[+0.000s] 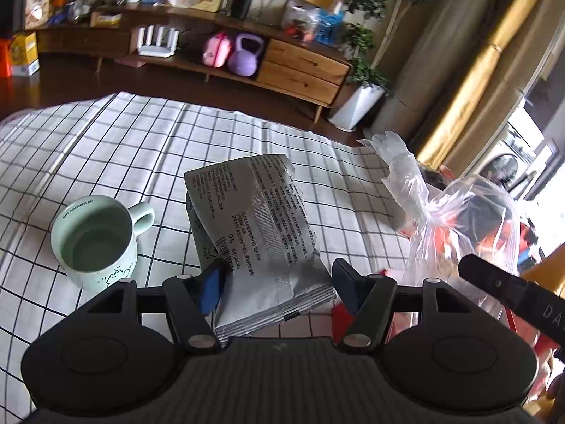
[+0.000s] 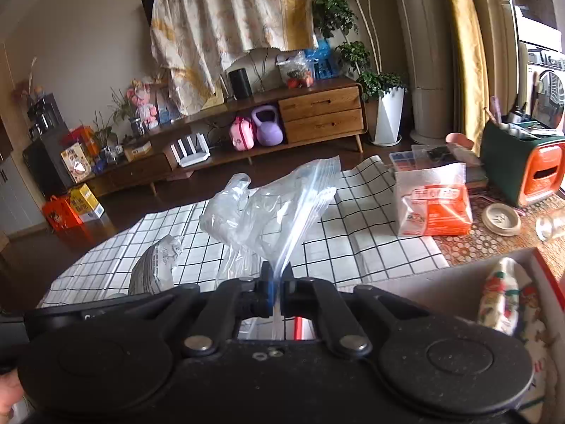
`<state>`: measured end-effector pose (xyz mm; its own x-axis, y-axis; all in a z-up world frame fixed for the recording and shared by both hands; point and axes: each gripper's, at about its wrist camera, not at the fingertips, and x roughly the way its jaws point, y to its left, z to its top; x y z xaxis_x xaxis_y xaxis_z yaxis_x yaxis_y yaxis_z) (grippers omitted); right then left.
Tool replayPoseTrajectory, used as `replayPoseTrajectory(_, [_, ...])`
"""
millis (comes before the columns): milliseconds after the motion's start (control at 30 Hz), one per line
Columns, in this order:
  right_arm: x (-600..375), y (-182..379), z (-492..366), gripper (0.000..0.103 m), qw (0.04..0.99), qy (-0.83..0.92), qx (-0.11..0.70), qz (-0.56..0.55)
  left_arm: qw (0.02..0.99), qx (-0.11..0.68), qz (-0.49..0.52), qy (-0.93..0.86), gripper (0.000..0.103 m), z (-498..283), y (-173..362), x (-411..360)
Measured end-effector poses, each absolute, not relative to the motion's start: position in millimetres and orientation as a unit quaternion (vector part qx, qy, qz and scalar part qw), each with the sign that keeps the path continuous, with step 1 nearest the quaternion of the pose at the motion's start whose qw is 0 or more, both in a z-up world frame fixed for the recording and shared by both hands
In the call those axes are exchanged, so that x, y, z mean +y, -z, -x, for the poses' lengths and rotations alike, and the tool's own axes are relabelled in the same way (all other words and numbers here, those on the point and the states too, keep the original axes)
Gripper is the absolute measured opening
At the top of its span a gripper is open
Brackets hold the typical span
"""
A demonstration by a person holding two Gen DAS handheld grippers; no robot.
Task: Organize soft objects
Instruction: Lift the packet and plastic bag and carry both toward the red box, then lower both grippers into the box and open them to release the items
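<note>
Left jaws (image 1: 277, 284) grasp grey packet (image 1: 254, 226); right jaws (image 2: 278, 291) clench clear bag (image 2: 282, 212).

1 grey pouch (image 1: 254, 233) btwn left jaws, 1 mint mug (image 1: 95, 240) left of them, 1 clear zip bag (image 2: 279, 212) in right jaws, maybe w/ 1 glove.
</note>
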<state>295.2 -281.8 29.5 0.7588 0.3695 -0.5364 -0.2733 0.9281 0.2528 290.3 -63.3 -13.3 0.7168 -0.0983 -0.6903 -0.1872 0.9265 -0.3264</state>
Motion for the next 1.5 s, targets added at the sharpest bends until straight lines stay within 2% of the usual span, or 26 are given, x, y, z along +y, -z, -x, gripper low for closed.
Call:
replayPoseTrajectory(433, [-351.6,-43.4,-229.7,0.003,0.945,-0.137,0.274,-0.116,0.927,0.358,0.108,0.041,0.065,-243.3,-21.1,-113.7])
replayPoseTrajectory(833, [-413.3,-35.7,-194.9,0.003,0.951,-0.090,0.261,-0.138,0.928,0.351,0.059,0.114,0.065,-225.1,-25.8,-174.2])
replayPoseTrajectory(1267, [-474.7,13.8,-204.4,0.003,0.940,-0.022,0.287,-0.183,0.907,0.383,-0.015,0.175,0.066,-234.3,9.5,-242.3])
replayPoseTrajectory(1500, [-477.4,46.3,-221.6,0.004,0.928,-0.011,0.313,-0.200,0.895,0.405,-0.043,0.180,0.066,-240.2,35.3,-258.3])
